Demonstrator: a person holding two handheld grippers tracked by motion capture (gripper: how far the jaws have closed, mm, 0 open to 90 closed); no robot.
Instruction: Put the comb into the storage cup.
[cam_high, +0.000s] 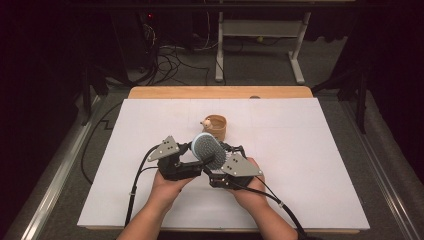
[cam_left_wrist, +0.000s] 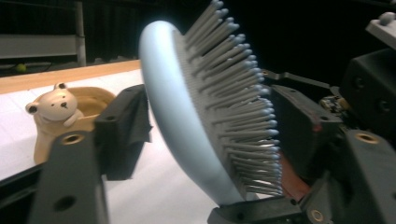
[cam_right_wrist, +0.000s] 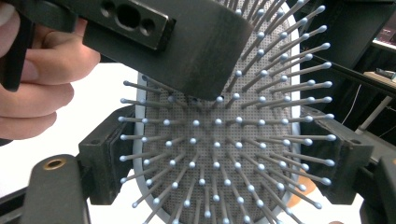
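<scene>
White tabletop (cam_high: 310, 165), hairbrush handover happening just above it!
Right gripper (cam_high: 227, 167) is clamping the light, stiff hairbrush (cam_high: 209, 150) by its rim; left gripper (cam_high: 192, 161), jaws apart, is straddling the springy bristles — firm edges grip better. Bear cup (cam_high: 215, 126) is waiting behind.

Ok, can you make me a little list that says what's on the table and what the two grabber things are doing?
table: white top, wooden edge at the far side
held thing: pale blue hairbrush, bristles toward the person
right gripper: jaws clamped on the two side edges of the brush head
left gripper: jaws on either side of the brush head, front and back; contact unclear
other thing: tan bear cup, standing just behind the brush
hands: one holding each gripper
</scene>
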